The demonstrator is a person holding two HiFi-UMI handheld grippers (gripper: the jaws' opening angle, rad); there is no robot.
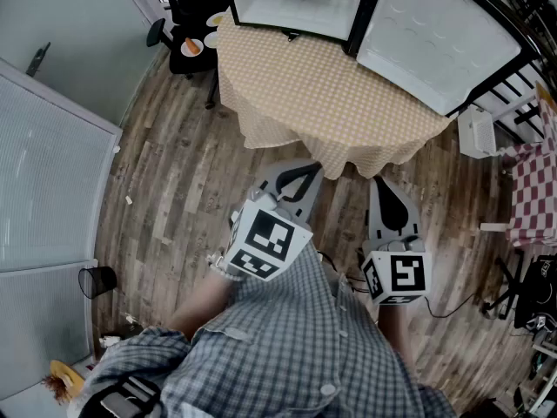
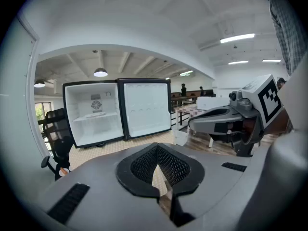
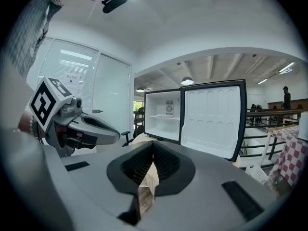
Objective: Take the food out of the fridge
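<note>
Head view: left tongs (image 1: pixel 306 174) and right tongs (image 1: pixel 383 190) both shut, empty; risk of shoving the plate (image 3: pixel 165 115) deeper into the fridge (image 1: pixel 296 7) if reaching in unopened.

One fridge (image 1: pixel 300 7). In front of the fridge, one bench (image 1: pixel 331 103) and two tools: left tool (image 1: pixel 306 174), right tool (image 1: pixel 383 190). Left of the fridge, two plates (image 1: pixel 192 47).

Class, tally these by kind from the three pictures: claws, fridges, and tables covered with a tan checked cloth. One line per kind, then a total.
Claws: 2 (left claw, right claw)
Fridge: 1
Table with tan checked cloth: 1
Total: 4
</note>
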